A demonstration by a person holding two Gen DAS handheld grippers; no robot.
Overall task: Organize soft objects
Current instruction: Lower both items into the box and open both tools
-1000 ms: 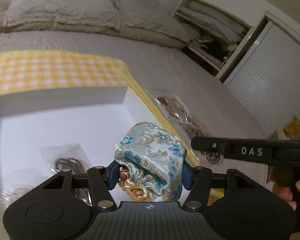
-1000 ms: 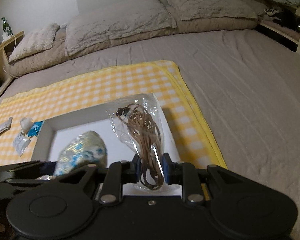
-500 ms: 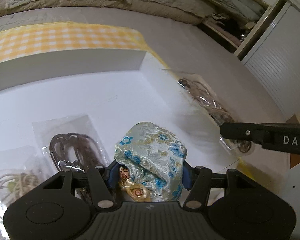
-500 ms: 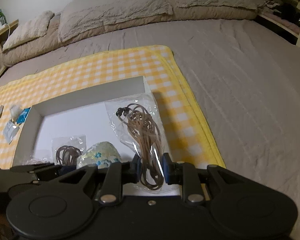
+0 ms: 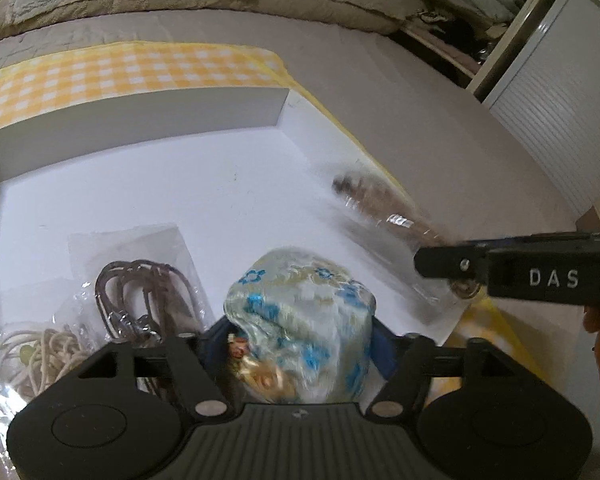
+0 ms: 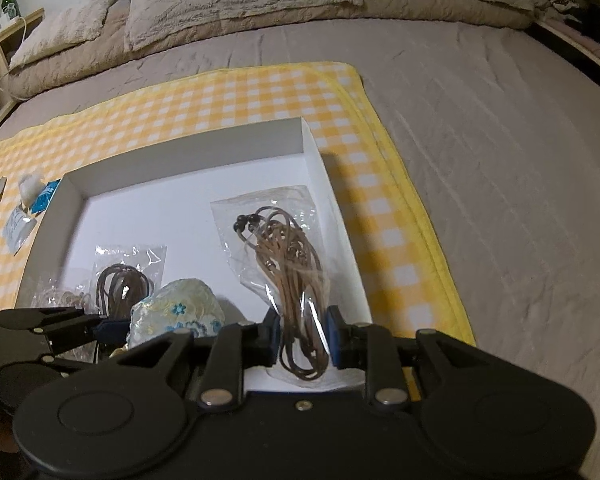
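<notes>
Left wrist view is showing the left gripper point(image 5: 300, 344) loosening, jaws just opening, around a soft, squashy brocade pouch point(image 5: 300, 320) settling light into the white box point(image 5: 140, 120); the right gripper point(image 6: 303, 336) is likewise parting around a slippery bagged cord point(image 6: 292, 264).

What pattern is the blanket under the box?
Yellow and white checks on the blanket; clearest in the right wrist view.

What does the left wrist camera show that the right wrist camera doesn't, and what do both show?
Only the left wrist view: a white shutter door and a shelf of folded bedding. Only the right wrist view: a green bottle on a side shelf and small packets on the checked cloth. Both: the white box, the brocade pouch, the tan cord bag and the dark cord bag.
</notes>
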